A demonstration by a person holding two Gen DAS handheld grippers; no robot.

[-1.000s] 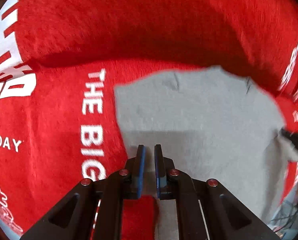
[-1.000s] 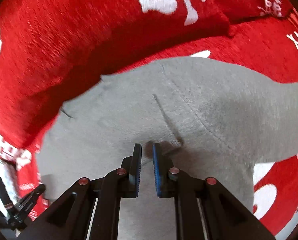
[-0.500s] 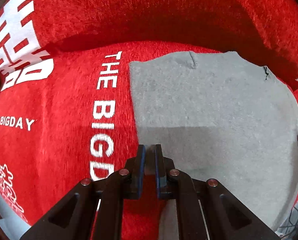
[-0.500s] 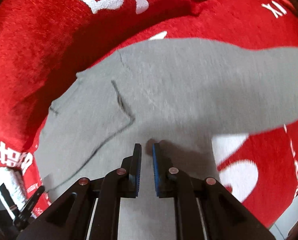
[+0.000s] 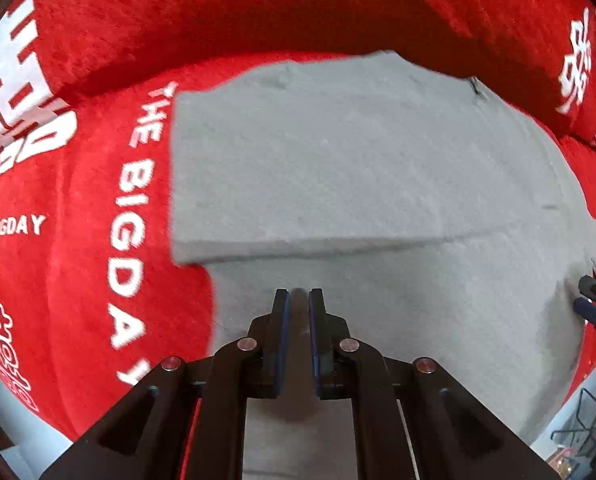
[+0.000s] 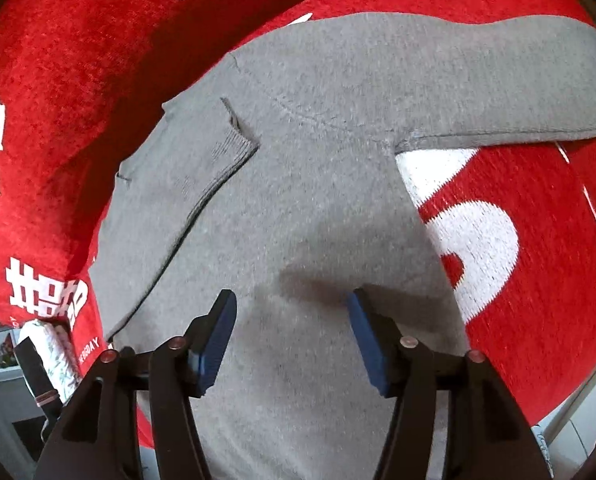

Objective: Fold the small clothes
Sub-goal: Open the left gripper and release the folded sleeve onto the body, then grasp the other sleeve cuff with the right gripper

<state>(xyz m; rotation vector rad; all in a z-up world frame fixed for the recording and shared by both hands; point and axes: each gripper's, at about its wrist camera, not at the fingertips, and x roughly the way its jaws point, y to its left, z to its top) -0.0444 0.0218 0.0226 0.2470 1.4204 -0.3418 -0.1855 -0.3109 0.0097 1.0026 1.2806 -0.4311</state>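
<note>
A small grey knit sweater (image 5: 358,168) lies on a red blanket (image 5: 78,220), its left side folded over the body with the fold edge across the middle. In the right wrist view the sweater (image 6: 306,208) shows a folded sleeve with a ribbed cuff (image 6: 234,148) and the other sleeve (image 6: 478,76) stretched out to the right. My left gripper (image 5: 296,300) is shut, with a thin bit of grey cloth between its pads, low over the sweater. My right gripper (image 6: 290,312) is open and empty just above the sweater's body; it also shows in the left wrist view (image 5: 594,300).
The red blanket (image 6: 538,240) with white lettering covers the surface and rises into a cushion ridge (image 5: 258,12) behind the sweater. The blanket's front edge and a pale floor (image 5: 2,412) show at the lower corners. Clutter (image 6: 2,344) stands at lower left.
My right gripper has opened and let go of the sweater. My left gripper has pulled back towards me, still shut. The folded part now lies flat.
</note>
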